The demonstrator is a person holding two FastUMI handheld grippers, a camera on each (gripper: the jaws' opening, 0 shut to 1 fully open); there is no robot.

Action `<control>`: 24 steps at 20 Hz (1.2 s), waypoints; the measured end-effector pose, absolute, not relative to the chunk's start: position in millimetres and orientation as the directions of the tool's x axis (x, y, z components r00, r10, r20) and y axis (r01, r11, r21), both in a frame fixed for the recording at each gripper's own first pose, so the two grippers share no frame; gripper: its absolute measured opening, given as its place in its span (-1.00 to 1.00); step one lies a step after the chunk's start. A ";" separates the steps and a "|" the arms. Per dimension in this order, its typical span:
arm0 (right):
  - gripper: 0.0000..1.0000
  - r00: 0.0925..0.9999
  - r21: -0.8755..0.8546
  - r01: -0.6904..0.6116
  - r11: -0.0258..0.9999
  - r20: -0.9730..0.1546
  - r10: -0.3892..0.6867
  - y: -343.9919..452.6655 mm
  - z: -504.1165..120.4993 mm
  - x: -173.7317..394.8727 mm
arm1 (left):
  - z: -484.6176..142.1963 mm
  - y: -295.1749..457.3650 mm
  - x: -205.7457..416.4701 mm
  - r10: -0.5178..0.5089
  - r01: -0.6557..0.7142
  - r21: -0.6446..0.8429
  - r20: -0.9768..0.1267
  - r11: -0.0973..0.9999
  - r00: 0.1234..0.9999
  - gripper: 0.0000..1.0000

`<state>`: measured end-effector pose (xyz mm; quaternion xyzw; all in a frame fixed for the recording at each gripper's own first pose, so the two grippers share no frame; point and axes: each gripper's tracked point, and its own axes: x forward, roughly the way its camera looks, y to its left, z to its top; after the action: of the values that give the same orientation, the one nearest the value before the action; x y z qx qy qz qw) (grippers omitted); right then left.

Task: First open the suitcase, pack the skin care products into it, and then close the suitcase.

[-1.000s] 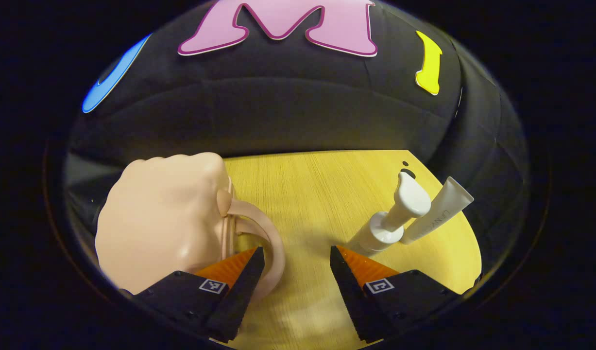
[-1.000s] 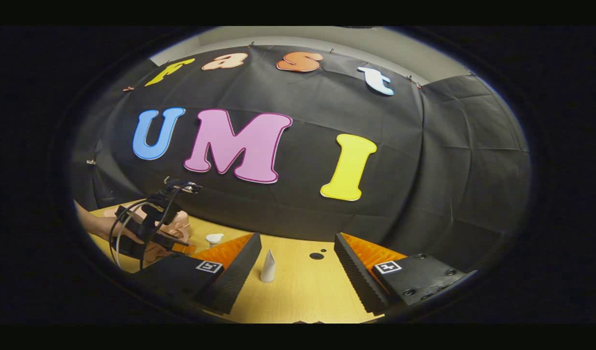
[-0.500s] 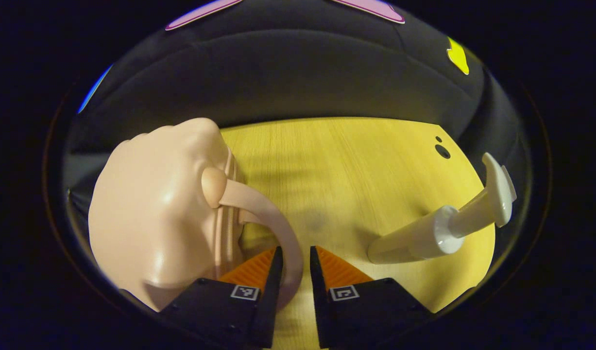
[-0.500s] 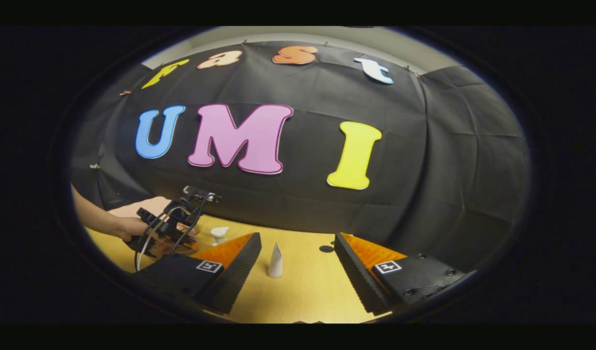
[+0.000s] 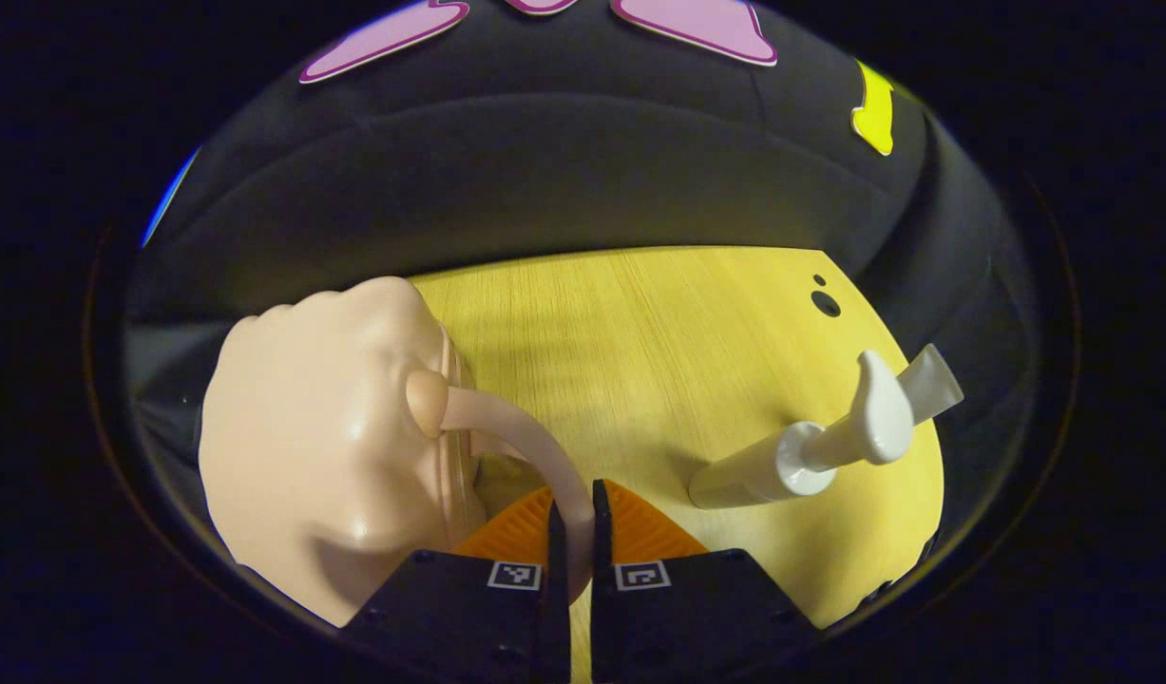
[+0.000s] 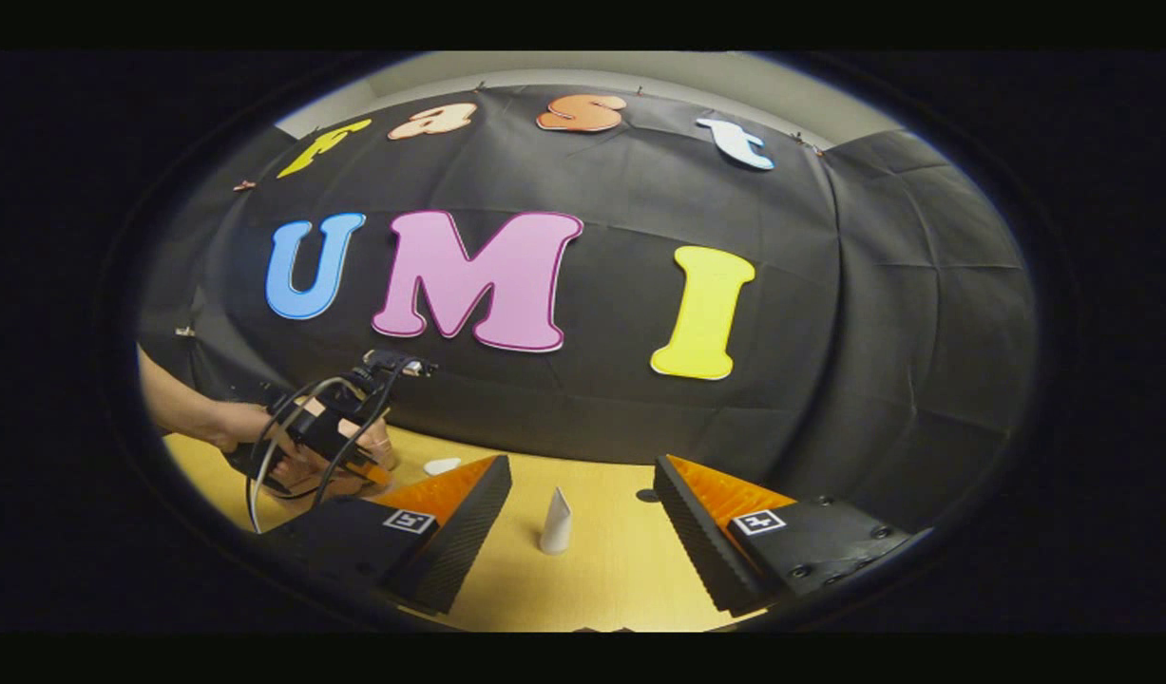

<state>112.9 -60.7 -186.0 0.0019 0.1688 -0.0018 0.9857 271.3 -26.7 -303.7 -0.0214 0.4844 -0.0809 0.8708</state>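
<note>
Since the earlier frames the left gripper [image 5: 573,532] has gone from wide apart to clamped: its two fingers now press on either side of the suitcase handle [image 5: 535,446], a curved pale pink strap that arches out from the case and drops between them. Meanwhile the pump bottle [image 5: 792,456] has drifted from the far right of the left gripper view back toward its middle right.

In the left gripper view the suitcase [image 5: 326,456] is a small, glossy, pale pink hard shell with rounded corners. It stands closed at the left edge of the yellow wooden desk [image 5: 640,332], with a seam running down the side where the handle joins. To its right, well apart, the white pump bottle stands near the desk's right edge, its spout head uppermost. A pale tube [image 5: 929,385] stands just behind it, partly hidden by it.

The right gripper view looks across the desk [image 6: 602,570] from farther off. Its own right gripper [image 6: 583,518] has its fingers wide apart, holding nothing. Between them, farther back on the desk, stands the tube [image 6: 555,522], tapering upward. At the left, a hand [image 6: 259,446] holds the left gripper [image 6: 340,442] with its looped black cables over the suitcase, which is mostly hidden there.
</note>
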 end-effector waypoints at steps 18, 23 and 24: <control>0.94 0.932 -0.084 0.018 0.996 -0.359 -0.048 15.1 -153.9 96.3 | -138.2 376.3 261.9 0.259 -0.024 0.326 -0.702 0.945 0.663 -0.73; 0.94 0.904 -0.128 0.043 0.991 -0.417 -0.093 33.8 -191.0 83.5 | -207.9 481.7 260.7 0.354 -0.121 0.364 -0.688 0.924 0.633 -0.75; 0.94 0.898 -0.147 0.037 0.988 -0.429 -0.098 37.9 -200.1 80.7 | -227.8 499.2 260.4 0.363 -0.143 0.357 -0.689 0.923 0.628 -0.75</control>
<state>80.7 37.9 -200.1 -0.0679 0.2234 -0.0346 0.9717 260.4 499.2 -227.8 0.1354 0.4075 0.1419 0.8919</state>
